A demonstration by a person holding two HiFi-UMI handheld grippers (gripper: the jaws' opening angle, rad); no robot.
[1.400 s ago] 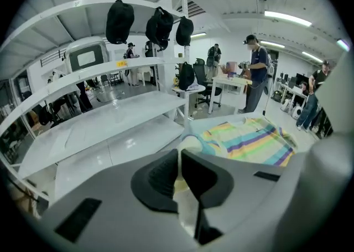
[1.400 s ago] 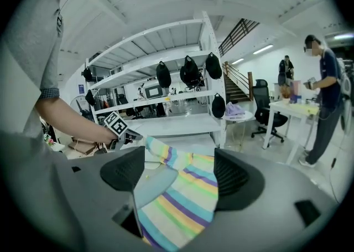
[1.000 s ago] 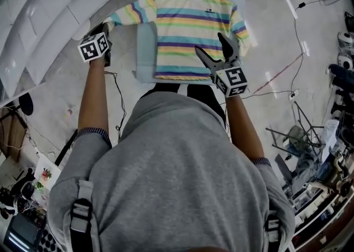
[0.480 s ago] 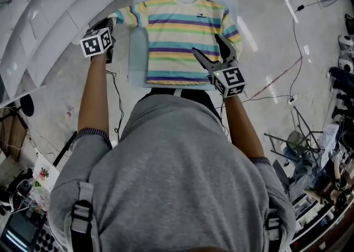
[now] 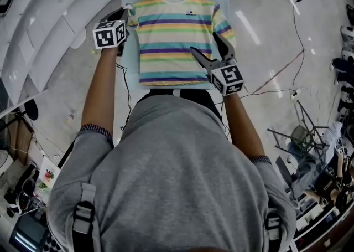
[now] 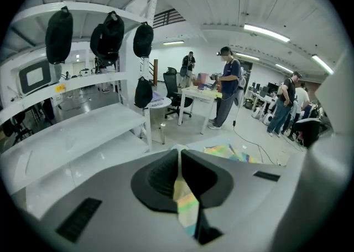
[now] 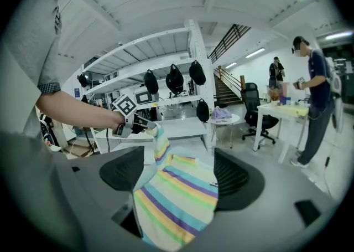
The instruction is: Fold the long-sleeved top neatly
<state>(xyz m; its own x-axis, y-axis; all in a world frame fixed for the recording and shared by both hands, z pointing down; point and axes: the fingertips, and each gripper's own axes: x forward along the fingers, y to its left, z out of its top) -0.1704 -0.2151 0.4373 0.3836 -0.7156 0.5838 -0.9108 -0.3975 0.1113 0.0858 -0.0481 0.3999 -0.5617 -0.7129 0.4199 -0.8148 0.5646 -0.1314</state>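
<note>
Floor: pale concrete floor [image 5: 265, 29] with cables [image 5: 299, 35] trailing over it; white shelving [image 5: 38, 29] curves along the left side of the head view.
Worktop: a pale rectangular worktop [image 5: 128, 65] stands straight ahead of the person and carries the garment.
Top: the striped top [image 5: 174, 35] lies flat and face up. Its neck points away from the person and its hem lies along the near edge. It covers most of the worktop.
Sleeve: the sleeve [image 5: 132, 17] on the person's left is lifted off the worktop. In the right gripper view it rises from the shoulder up to the left tool [image 7: 145, 127].
Left tool: its jaws are closed together on the end of the sleeve. The left gripper view shows a strip of striped cloth [image 6: 186, 204] pinched between the pads. The tool sits just beside the top's far left shoulder.
Right tool: the right tool [image 5: 207, 46] has its jaws wide apart. It is held over the near right part of the top's body. Striped cloth shows between the pads, which do not press on it.
Person: grey shirt [image 5: 171, 179], both forearms stretched forward.
Background: black bags [image 6: 58, 35] hang from the shelving, and several people [image 6: 228, 85] stand near a desk far off.
</note>
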